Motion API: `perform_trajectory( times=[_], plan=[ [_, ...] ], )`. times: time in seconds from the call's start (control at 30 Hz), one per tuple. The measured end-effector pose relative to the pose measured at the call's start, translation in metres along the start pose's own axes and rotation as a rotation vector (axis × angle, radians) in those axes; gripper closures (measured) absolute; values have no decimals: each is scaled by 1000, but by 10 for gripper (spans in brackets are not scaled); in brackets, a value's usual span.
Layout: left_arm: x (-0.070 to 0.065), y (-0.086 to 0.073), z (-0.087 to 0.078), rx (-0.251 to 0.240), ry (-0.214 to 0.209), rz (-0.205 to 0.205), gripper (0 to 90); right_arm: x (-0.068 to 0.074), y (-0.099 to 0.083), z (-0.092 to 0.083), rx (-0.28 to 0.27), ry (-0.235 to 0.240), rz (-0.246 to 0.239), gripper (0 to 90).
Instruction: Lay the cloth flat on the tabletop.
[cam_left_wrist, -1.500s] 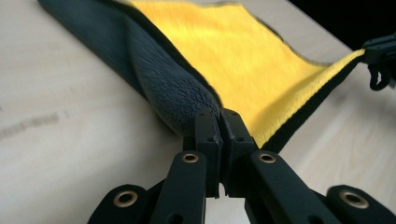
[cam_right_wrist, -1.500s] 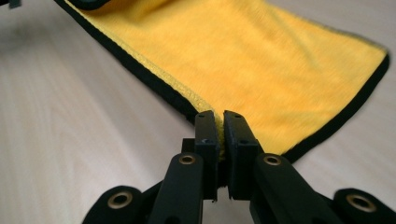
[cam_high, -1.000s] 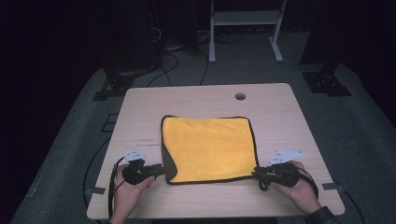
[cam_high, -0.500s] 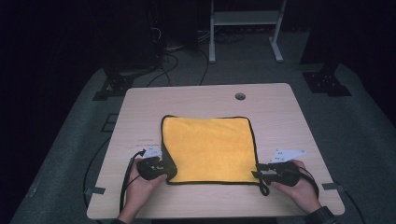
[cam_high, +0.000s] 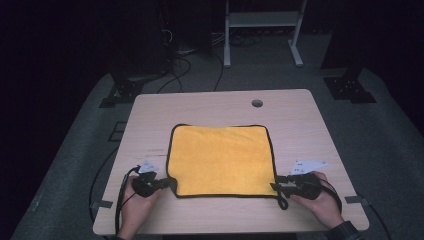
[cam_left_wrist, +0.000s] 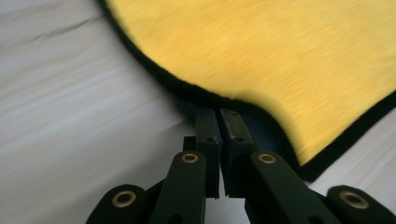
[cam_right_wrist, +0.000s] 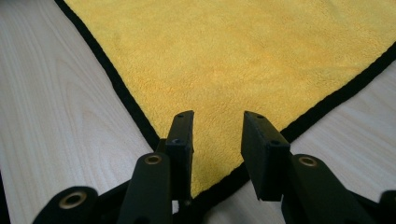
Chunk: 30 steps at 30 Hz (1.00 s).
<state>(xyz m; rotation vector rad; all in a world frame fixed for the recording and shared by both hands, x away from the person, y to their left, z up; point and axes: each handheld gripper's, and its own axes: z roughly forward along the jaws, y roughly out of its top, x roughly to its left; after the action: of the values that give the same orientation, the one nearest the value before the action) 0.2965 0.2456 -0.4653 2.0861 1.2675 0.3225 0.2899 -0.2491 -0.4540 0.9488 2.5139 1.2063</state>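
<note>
An orange cloth (cam_high: 220, 160) with a black hem lies flat on the wooden table (cam_high: 210, 105). My left gripper (cam_high: 170, 184) is at the cloth's near left corner. In the left gripper view its jaws have just closed, and my left gripper (cam_left_wrist: 219, 114) pinches the hem of the cloth (cam_left_wrist: 280, 56), which bulges up a little there. My right gripper (cam_high: 276, 186) is at the near right corner. My right gripper (cam_right_wrist: 217, 121) stands open after widening a little, one jaw on each side of the tip of the cloth (cam_right_wrist: 233, 56), pads apart from it.
A small white card (cam_high: 148, 166) lies by my left hand and another white card (cam_high: 307, 166) by my right. A round cable hole (cam_high: 257, 103) sits near the table's far edge. Beyond the table stands a white metal frame (cam_high: 260, 20) on a dark floor with cables.
My left hand has slid in to the cloth's near left corner and its jaws have closed on the hem. My right hand has stayed at the near right corner.
</note>
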Motion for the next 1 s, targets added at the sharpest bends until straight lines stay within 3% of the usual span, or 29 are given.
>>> perform_trajectory(
  times=[0.07, 0.2, 0.47, 0.6, 0.87, 1.0],
  plan=[
    [9, -7, -7, -13, -2, -27, 849, 0, 0, 0, 1, -2, 0, 639],
    [14, -12, -18, -58, 0, -50, 787, 0, 1, 1, 3, -7, -4, 638],
    [0, -4, -16, -120, -23, 15, 578, -4, 0, 3, 9, -30, -6, 611],
    [-8, 4, -13, -145, -47, 37, 497, -2, -2, 8, 39, -12, -19, 596],
    [-21, 26, 2, -183, -70, 116, 496, 5, -1, 18, 91, -10, -77, 594],
    [-18, 28, 8, -122, -63, 122, 516, 4, -3, 21, 112, -10, -77, 591]
  ],
)
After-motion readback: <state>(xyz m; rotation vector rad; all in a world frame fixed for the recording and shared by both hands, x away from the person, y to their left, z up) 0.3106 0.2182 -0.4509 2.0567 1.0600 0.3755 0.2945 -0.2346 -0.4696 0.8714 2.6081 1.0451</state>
